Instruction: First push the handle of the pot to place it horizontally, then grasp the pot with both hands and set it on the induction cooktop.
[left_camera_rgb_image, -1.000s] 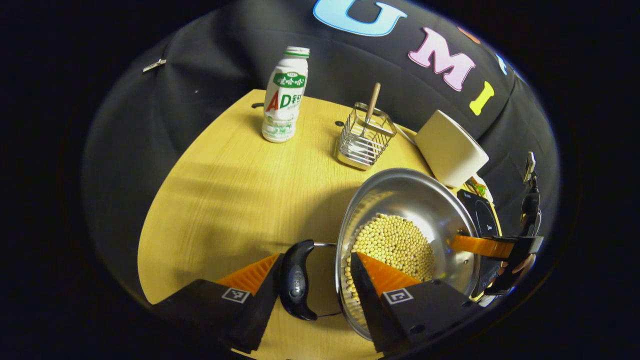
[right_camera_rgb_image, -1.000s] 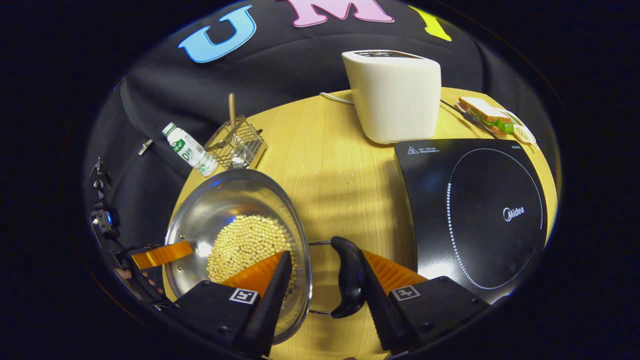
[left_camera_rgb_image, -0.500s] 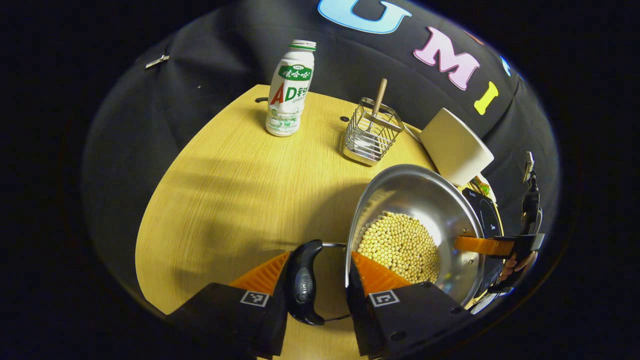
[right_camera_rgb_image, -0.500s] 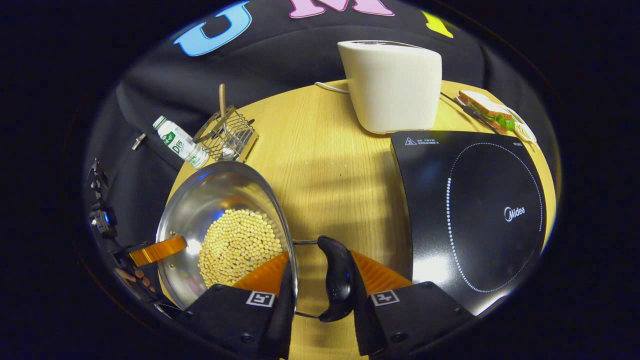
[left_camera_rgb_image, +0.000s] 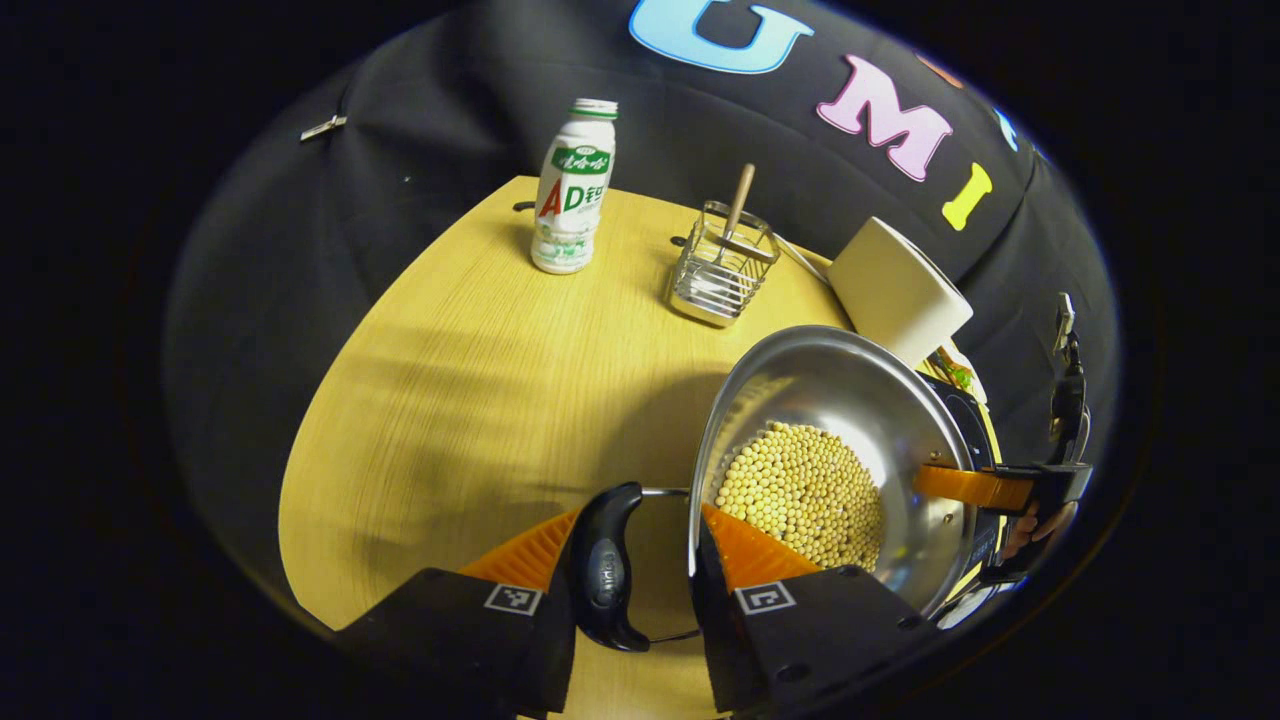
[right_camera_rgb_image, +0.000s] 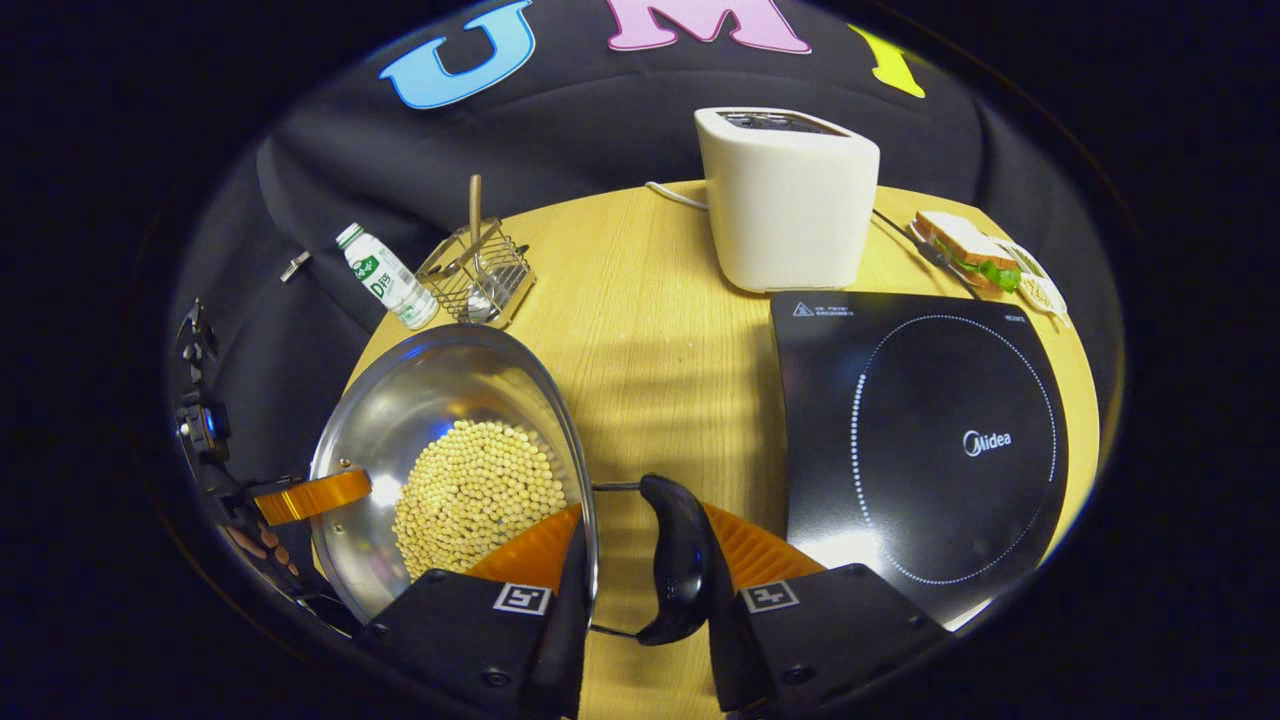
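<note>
The stainless pot (right_camera_rgb_image: 455, 450) of soybeans is being gripped by its 2 black side handles (left_camera_rgb_image: 605, 568), 1 clamped between each gripper's (right_camera_rgb_image: 640, 590) fingers, for lifting rightward onto the induction cooktop (right_camera_rgb_image: 930, 440).

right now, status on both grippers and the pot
Left gripper and right gripper each clamp a pot handle and rim. Pot of beans left of cooktop, not on it. Bare table between.

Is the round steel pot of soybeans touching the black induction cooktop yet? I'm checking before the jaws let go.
Apart. In the right gripper view, bare wooden table separates the round steel pot from the black induction cooktop.
</note>
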